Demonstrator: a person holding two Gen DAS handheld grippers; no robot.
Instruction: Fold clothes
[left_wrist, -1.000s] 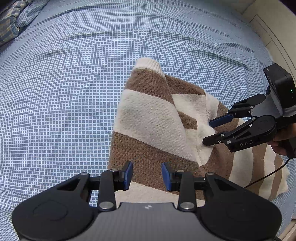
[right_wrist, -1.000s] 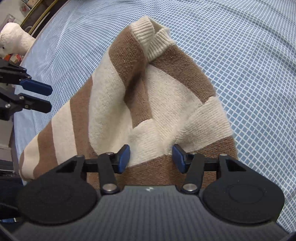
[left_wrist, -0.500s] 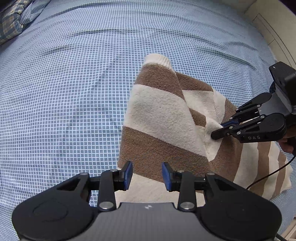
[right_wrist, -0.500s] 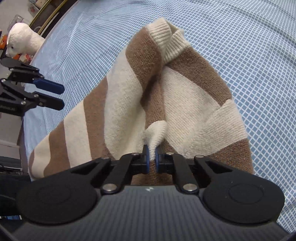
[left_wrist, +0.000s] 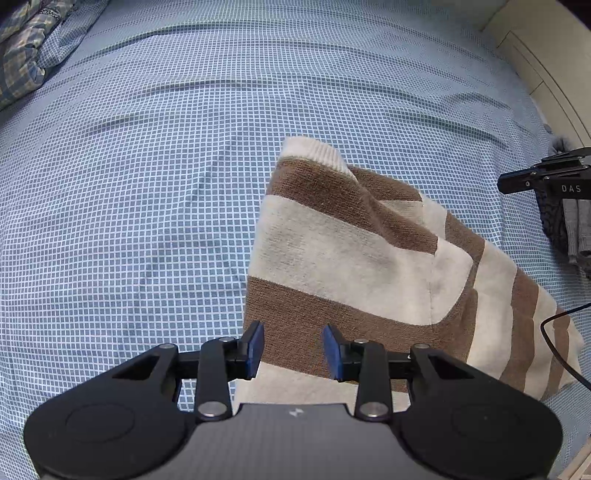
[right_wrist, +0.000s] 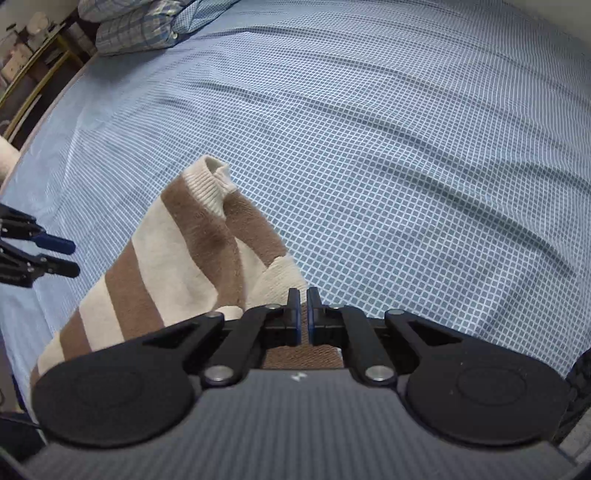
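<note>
A brown and cream striped sweater (left_wrist: 351, 258) lies folded on the blue checked bed sheet (left_wrist: 147, 184), with its ribbed cream hem pointing away. My left gripper (left_wrist: 293, 347) hovers open over the sweater's near brown stripe, nothing between its blue pads. In the right wrist view the sweater (right_wrist: 177, 266) spreads to the lower left and the open left gripper (right_wrist: 75, 258) shows at the left edge. My right gripper (right_wrist: 303, 314) is shut with only a thin gap and no cloth in it. From the left wrist view, the right gripper (left_wrist: 504, 182) sits clear of the sweater at the far right.
Plaid pillows (right_wrist: 136, 29) lie at the head of the bed. Dark and grey garments (left_wrist: 565, 221) sit under the right gripper at the bed's right edge. A black cable (left_wrist: 554, 339) crosses the sweater's right corner. A pale bed frame (left_wrist: 535, 55) runs along the right side.
The right gripper shut on a pinch of cream fabric in the middle of the sweater, then pulled away to the right without it. The sweater now lies flatter. The left gripper stayed open.
</note>
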